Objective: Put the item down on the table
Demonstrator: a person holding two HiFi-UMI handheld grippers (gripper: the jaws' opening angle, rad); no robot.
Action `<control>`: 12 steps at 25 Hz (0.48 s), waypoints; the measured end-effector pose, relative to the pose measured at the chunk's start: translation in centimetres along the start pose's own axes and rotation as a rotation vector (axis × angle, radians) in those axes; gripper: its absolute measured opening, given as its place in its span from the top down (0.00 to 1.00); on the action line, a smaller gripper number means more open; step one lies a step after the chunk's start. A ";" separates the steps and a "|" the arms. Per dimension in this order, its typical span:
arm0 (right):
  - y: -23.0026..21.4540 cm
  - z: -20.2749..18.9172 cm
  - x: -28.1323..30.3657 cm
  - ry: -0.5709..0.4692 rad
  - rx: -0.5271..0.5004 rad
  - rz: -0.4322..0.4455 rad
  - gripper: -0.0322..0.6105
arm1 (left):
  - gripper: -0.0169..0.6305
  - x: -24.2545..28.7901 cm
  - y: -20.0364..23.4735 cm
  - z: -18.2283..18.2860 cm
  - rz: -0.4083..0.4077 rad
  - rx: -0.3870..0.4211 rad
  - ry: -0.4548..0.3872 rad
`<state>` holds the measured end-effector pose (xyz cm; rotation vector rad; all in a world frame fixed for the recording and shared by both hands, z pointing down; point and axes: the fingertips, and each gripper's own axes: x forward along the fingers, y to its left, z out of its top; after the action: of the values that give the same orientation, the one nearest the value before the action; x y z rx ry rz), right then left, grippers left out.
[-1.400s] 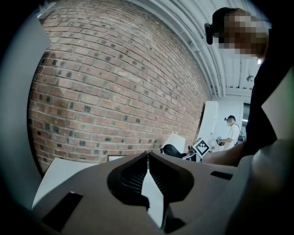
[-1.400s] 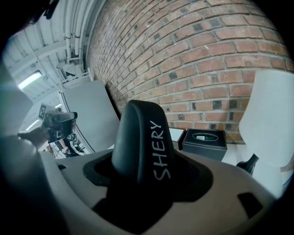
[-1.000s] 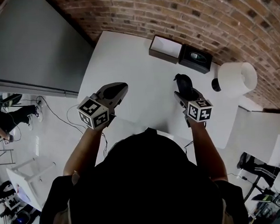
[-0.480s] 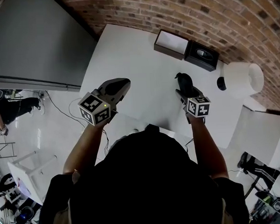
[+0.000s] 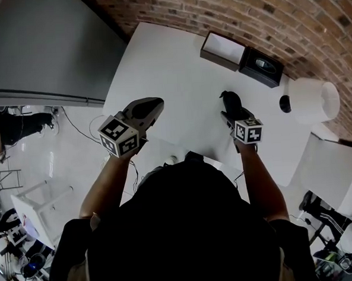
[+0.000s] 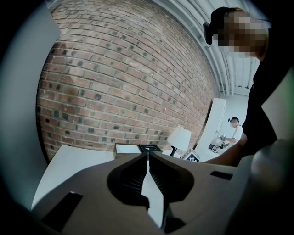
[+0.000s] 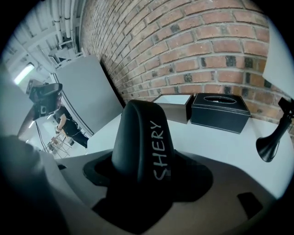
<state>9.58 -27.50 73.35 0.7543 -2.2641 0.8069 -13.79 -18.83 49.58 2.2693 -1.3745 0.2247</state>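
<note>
R gripper (image 7: 142,183) clamped on black rounded hard case w/ white lettering (image 7: 140,142), over white worktop (image 7: 216,147), near side of black tissue box (image 7: 220,112). L gripper (image 6: 148,158) clenched, empty. Step: set-down approach, prob. Next: rest case on worktop, then release.

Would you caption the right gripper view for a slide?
Right tool holds a black item lettered SHERY over the table, a black box by the brick wall.

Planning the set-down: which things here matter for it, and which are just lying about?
Job: black item lettered SHERY, white table.
Lying about: open box, black tissue box, white lamp.
</note>
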 end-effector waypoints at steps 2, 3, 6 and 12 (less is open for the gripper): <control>-0.2 -0.7 0.7 0.016 0.002 0.001 0.40 | 0.92 0.1 0.1 -0.3 0.002 -0.004 0.005; -0.4 -1.0 1.0 0.022 0.003 0.000 0.40 | 0.92 0.2 0.1 -0.5 0.002 -0.005 0.008; -0.8 -1.7 1.9 0.037 0.007 -0.001 0.40 | 0.92 0.6 0.2 -1.0 -0.003 -0.009 0.018; -1.7 -3.3 3.2 0.079 0.008 -0.009 0.40 | 0.92 1.1 0.1 -1.7 -0.011 -0.020 0.033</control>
<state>9.86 -27.26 78.25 0.7237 -2.1871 0.8279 -13.18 -18.96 51.52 2.2462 -1.3408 0.2423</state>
